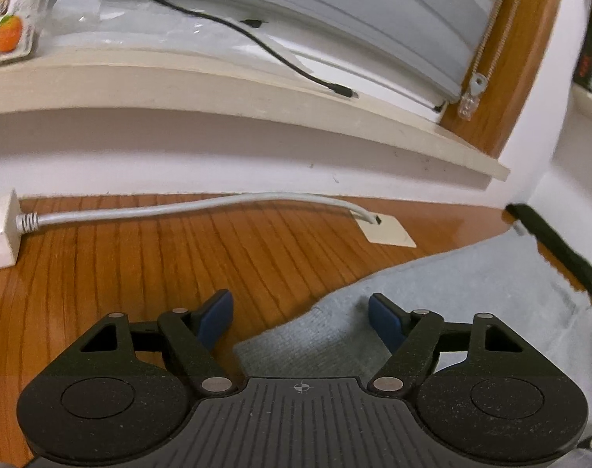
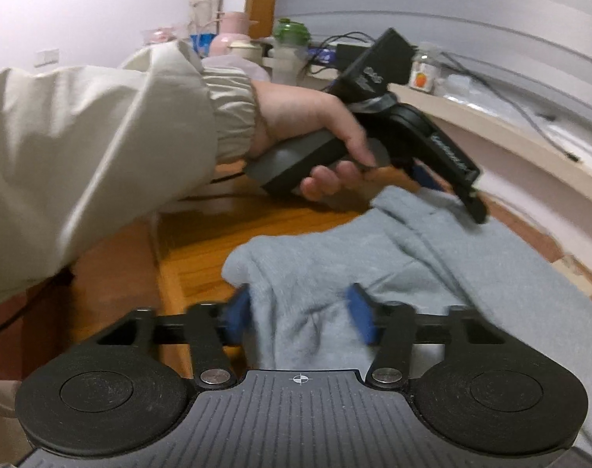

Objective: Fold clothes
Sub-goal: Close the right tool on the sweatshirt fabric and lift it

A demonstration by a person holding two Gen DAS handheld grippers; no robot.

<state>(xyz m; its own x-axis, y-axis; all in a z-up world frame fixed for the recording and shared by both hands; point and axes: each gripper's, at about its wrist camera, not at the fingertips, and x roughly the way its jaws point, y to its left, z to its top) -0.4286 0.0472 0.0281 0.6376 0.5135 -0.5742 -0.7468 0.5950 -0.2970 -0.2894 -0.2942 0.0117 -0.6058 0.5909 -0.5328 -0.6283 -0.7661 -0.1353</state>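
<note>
Right wrist view: the pale blue garment (image 2: 432, 273) is spread rumpled on the counter (image 2: 202, 241), its near fold straddled by the wide right gripper (image 2: 299, 314), while the left gripper (image 1: 300, 314), equally wide, is held over its edge, as if for pinching

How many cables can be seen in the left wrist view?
2. A thin black cable runs along the window ledge, and a thick white cable lies on the wooden table, leading from a white block at the left edge. Others may be hidden out of frame.
</note>
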